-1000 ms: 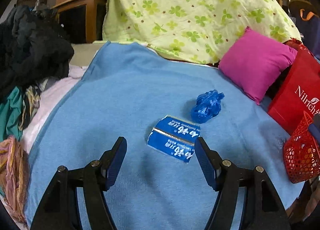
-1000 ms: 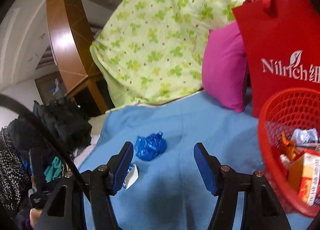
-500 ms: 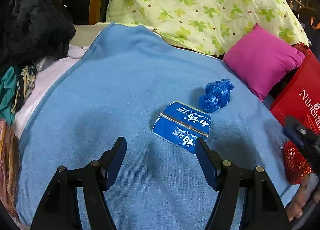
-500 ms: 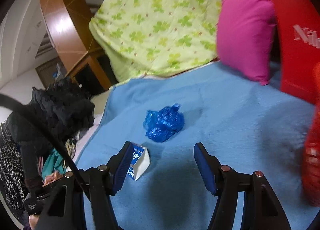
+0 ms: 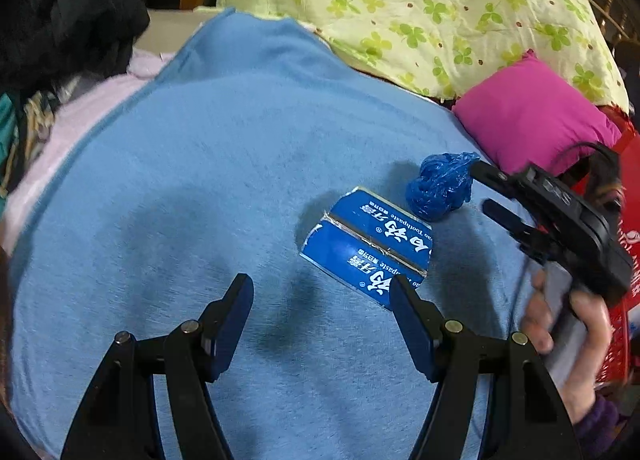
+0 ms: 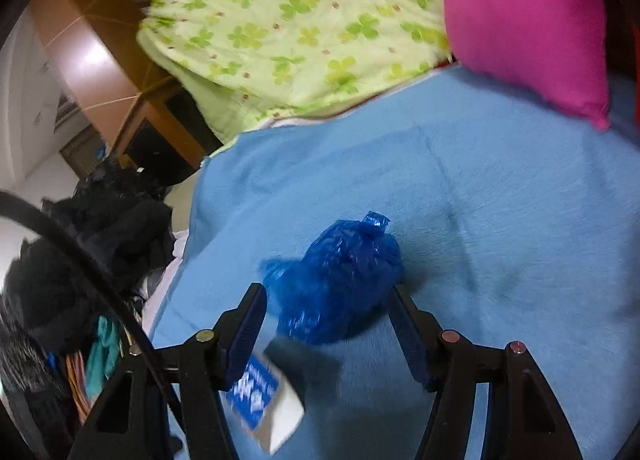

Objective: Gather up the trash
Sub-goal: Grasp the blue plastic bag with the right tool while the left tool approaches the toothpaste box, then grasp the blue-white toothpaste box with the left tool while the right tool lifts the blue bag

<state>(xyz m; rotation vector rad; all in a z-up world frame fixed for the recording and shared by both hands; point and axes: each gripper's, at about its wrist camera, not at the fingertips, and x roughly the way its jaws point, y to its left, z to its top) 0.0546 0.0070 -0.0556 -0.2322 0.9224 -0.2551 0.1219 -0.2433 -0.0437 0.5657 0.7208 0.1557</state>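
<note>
The blue bag (image 6: 338, 280) is a crumpled ball of thin plastic. It lies on the blue blanket (image 6: 500, 200), near the middle of the bed. In the right wrist view it sits at 12 o'clock from the right gripper (image 6: 326, 324), partly between the two fingers. The fingers are spread wide, one on each side of the ball, and neither pad looks like it is pressing on it yet. The ball is a bit longer from 8 o'clock to 2 o'clock, with a small twisted tail poking up at 1 o'clock.

Just beside the bag, at about 7 o'clock from it, lies a flat blue toothpaste box (image 5: 368, 246). In the left wrist view its long side runs from 11 o'clock to 5 o'clock. The left gripper (image 5: 322, 326) is wide open too and holds nothing. The box lies at 1 o'clock from it, with its near corner by the right finger.

The right gripper is the nearer one to the bag. I think the next move is just to squeeze shut on it. The bag looks soft and should squash easily.

In the left view the right gripper reaches in from 3 o'clock, held low by a hand (image 5: 576, 340). A pink pillow (image 5: 532, 116) and a green quilt (image 5: 420, 0) lie behind. A red basket (image 5: 616, 340) peeks in at 4 o'clock.
</note>
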